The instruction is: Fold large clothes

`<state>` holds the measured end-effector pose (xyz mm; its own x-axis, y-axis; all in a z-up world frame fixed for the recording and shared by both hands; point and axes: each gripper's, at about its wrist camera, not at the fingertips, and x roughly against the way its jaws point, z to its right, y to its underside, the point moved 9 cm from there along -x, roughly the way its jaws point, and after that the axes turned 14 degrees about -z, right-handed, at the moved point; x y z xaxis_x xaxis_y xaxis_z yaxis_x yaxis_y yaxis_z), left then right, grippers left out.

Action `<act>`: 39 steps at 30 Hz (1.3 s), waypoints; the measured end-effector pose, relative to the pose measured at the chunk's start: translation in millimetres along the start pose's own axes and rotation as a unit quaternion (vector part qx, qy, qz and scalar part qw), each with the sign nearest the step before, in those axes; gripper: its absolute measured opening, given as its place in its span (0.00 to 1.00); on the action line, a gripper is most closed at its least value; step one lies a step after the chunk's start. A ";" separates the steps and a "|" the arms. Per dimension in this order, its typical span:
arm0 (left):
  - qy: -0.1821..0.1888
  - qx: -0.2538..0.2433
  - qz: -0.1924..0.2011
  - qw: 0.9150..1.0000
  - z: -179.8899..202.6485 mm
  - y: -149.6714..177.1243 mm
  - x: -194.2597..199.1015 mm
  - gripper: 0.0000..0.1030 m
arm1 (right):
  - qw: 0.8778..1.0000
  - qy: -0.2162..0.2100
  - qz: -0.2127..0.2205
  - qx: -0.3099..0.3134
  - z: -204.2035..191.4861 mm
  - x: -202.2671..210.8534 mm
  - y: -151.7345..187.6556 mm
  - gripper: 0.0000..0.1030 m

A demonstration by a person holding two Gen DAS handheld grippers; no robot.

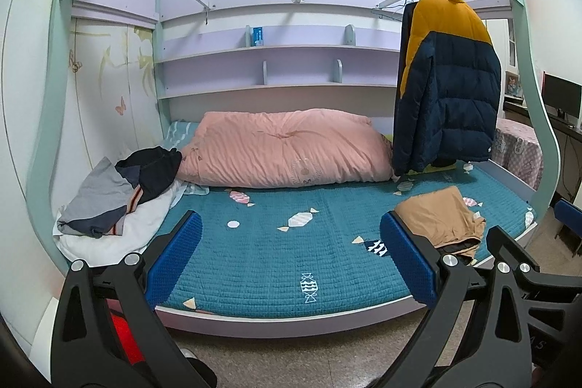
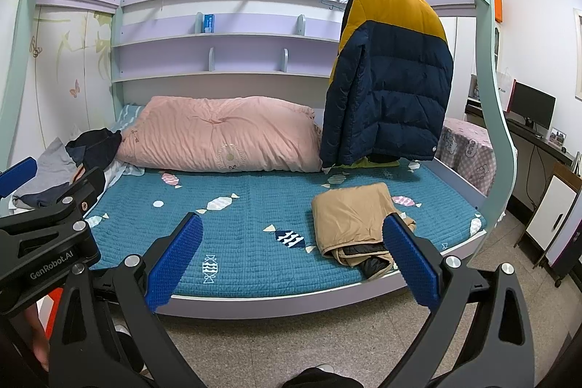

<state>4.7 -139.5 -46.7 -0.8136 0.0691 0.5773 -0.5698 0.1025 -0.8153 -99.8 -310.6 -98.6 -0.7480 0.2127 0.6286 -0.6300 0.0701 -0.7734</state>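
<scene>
left wrist view: left gripper (image 1: pixel 291 259) held back from the bed, blue fingers (image 1: pixel 174 257) spread wide, nothing between them. teal quilted mattress cover (image 1: pixel 254 242) with candy print fills the middle. tan folded garment (image 1: pixel 442 215) lies at the near right corner of the bed, its left edge hidden behind the right finger; something dark shows under its near edge, unclear what. unfolded pile of grey, navy and white clothes (image 1: pixel 116 199) sits at the left end against the wall. pink duvet (image 1: pixel 283 148) bunched along the back. navy and mustard puffer jacket (image 1: pixel 445 79) hangs at the right, hanger hard to make out. right wrist view: right gripper (image 2: pixel 293 259) likewise spread and empty, short of the bed edge. tan garment (image 2: pixel 353 213) partly covered by the right finger. the other gripper's black body cuts off the pile (image 2: pixel 51 170) at left.
</scene>
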 end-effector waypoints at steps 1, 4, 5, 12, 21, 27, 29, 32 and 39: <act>0.001 0.001 0.000 1.000 -0.3 -0.2 -0.1 0.96 | 1.000 0.000 0.000 0.000 0.1 -0.1 -0.4 0.93; 0.001 0.001 0.000 1.000 -0.4 -0.3 -0.1 0.96 | 1.000 0.002 0.001 0.000 -0.2 0.4 -0.2 0.93; 0.001 0.001 0.000 1.000 -0.6 -0.4 -0.2 0.96 | 1.000 0.001 0.000 0.000 -0.2 0.4 -0.1 0.93; 0.001 0.001 -0.001 1.000 -0.6 0.1 0.4 0.96 | 1.000 0.001 0.001 0.000 -0.3 0.6 -0.1 0.93; 0.001 0.001 -0.001 1.000 -0.8 -0.1 0.8 0.96 | 1.000 0.001 0.000 -0.001 -0.8 0.7 -0.1 0.93; 0.002 0.002 -0.003 1.000 -1.4 1.3 0.8 0.96 | 1.000 0.002 -0.001 -0.001 -0.8 0.8 0.3 0.93; 0.001 0.001 -0.003 1.000 -1.7 0.7 0.5 0.96 | 1.000 0.001 -0.001 -0.001 -0.5 0.4 0.1 0.93; 0.001 0.001 -0.003 1.000 -1.8 0.8 0.6 0.96 | 1.000 0.002 -0.001 -0.001 -0.5 0.4 0.0 0.93; 0.002 0.002 -0.004 1.000 -2.7 2.2 -0.1 0.96 | 1.000 0.001 -0.001 -0.001 -0.2 0.5 -0.2 0.93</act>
<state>3.8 -136.6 -48.4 -0.8079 0.0730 0.5847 -0.5775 0.0991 -0.8103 -100.0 -310.3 -98.1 -0.7466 0.2152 0.6294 -0.6307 0.0718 -0.7727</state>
